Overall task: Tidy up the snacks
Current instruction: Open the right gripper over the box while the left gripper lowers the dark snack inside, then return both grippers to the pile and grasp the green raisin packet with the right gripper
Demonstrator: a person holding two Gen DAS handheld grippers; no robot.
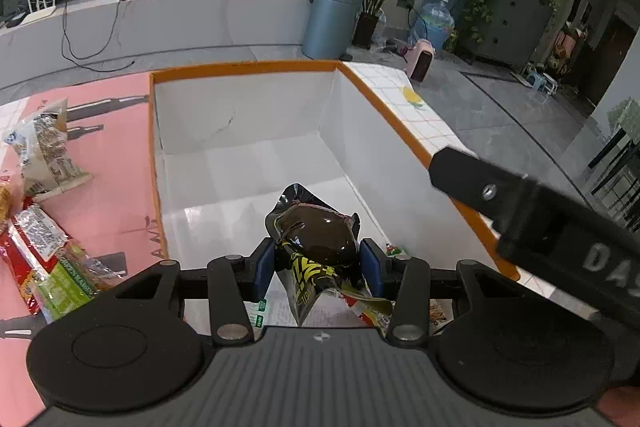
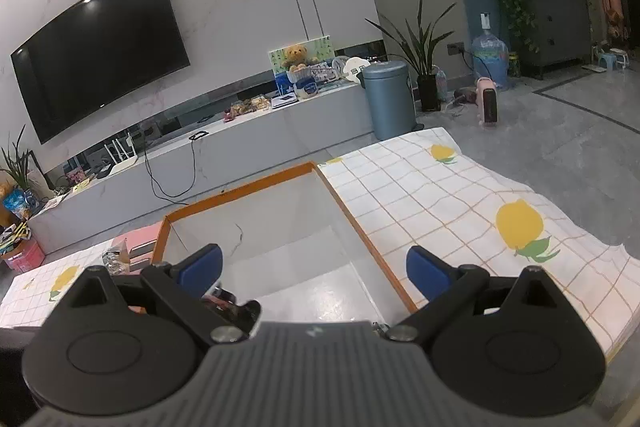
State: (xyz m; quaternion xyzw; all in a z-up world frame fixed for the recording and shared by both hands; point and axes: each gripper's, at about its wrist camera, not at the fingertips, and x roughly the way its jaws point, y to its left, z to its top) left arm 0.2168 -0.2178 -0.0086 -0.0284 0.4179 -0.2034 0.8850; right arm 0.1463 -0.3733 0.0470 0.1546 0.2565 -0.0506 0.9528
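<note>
The left tool [image 1: 318, 263] grips a dark snack packet [image 1: 316, 239] above the white box [image 1: 248, 115] — the right tool [image 2: 314, 267] stands wide, holding nothing.

The box [image 1: 248, 163] is white inside and has an orange rim. The snack bag [image 1: 316, 247] is shiny dark brown with yellow and black marks. The fingers [image 1: 264, 267] have blue pads on black arms. The cloth [image 2: 460, 195] on the bench is white with thin orange squares and yellow lemons with green leaves. The mat [image 1: 116, 155] is pink with dark shapes. The snack packs [image 1: 44, 255] on it are red, green and clear with print. The bin [image 2: 390, 99] is grey-blue. The TV [image 2: 100, 47] is black.
</note>
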